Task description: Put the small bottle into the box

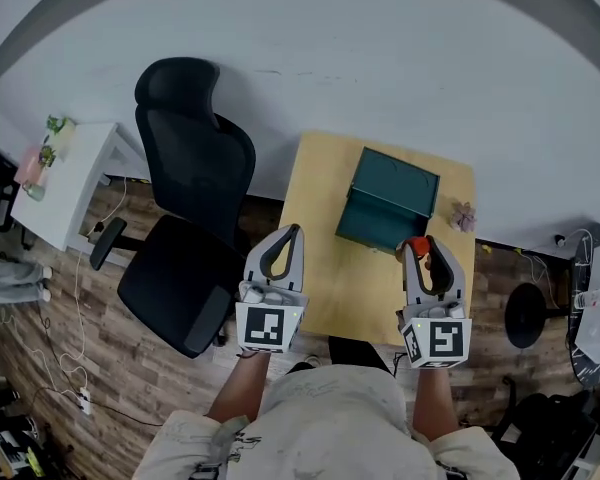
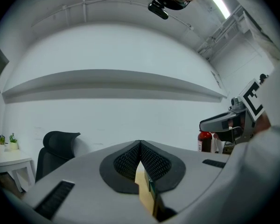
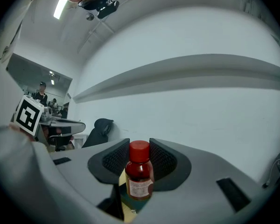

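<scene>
Plainly, the small bottle (image 3: 139,171) stands upright in the right gripper (image 3: 139,148), whose jaws are clamped on its sides. It looks light, rigid and smooth-walled, so probably slippery; a hold on the body below the red cap seems safest. The teal box (image 1: 388,198) sits at eleven o'clock from it on the table (image 1: 320,268). The left gripper (image 2: 140,144) has its jaws together, holding nothing.

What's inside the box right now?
Nothing shows in the box, but the head view doesn't show its inside clearly. The bottle is held in the right gripper.
</scene>
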Tool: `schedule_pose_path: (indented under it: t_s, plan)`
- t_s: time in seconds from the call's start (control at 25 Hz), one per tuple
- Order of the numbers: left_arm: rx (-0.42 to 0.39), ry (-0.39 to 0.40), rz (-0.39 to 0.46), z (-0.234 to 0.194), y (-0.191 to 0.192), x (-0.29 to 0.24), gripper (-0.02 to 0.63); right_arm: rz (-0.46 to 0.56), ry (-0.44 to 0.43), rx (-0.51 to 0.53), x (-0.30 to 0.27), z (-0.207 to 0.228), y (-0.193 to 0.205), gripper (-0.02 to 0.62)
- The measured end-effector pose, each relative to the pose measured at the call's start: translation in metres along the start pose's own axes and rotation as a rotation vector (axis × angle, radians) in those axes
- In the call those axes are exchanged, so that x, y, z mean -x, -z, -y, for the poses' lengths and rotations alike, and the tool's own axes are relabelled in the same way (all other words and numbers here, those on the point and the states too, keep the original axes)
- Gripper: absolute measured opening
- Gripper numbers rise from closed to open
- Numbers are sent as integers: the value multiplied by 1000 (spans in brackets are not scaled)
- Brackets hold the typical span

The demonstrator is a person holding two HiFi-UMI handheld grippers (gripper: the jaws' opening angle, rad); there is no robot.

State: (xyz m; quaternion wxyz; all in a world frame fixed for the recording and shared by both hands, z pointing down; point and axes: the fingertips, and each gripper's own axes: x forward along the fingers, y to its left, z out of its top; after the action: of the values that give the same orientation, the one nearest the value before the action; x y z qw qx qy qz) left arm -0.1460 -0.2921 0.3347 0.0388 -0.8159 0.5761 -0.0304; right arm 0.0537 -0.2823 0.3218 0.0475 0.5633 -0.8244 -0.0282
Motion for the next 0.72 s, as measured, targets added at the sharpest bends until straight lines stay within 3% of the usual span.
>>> schedule_pose_path:
  t_s: [0.32, 0.72]
  plan:
    - [-32, 28, 30, 10, -23, -86, 7, 43, 22, -14, -55, 63, -11, 144]
    - [-31, 46, -12, 22, -7, -119, 7, 4, 14, -26, -75, 88, 10, 144]
